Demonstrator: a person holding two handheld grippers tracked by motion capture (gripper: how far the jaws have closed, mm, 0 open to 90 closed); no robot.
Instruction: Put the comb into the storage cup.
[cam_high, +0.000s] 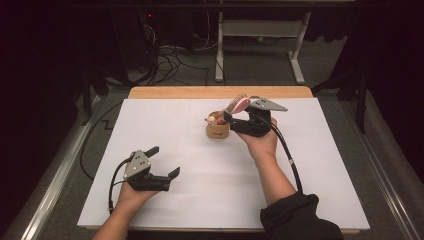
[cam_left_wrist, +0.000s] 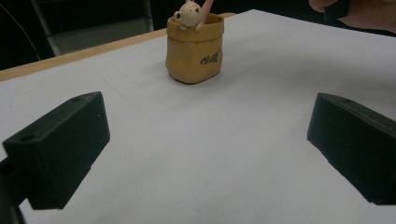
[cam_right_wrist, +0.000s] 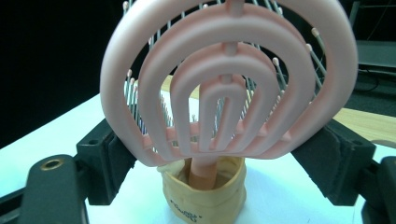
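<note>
A pink vented hairbrush (cam_high: 236, 104) stands head up with its handle down inside a small tan pouch-shaped cup (cam_high: 218, 130) in the middle of the white table. My right gripper (cam_high: 231, 116) is shut on the brush head; in the right gripper view both black pads press its rim (cam_right_wrist: 229, 79) above the cup (cam_right_wrist: 205, 196). A small cream toy figure (cam_left_wrist: 189, 14) peeks from the cup (cam_left_wrist: 194, 51). My left gripper (cam_high: 165, 161) rests near the front left, open, with nothing between its fingers (cam_left_wrist: 60, 149).
A white sheet (cam_high: 200, 200) covers the table, and a wooden edge (cam_high: 220, 92) shows at the back. Behind the table stand a desk frame (cam_high: 220, 50) and floor cables (cam_high: 170, 62). The right gripper's cable (cam_high: 292, 165) trails along the forearm.
</note>
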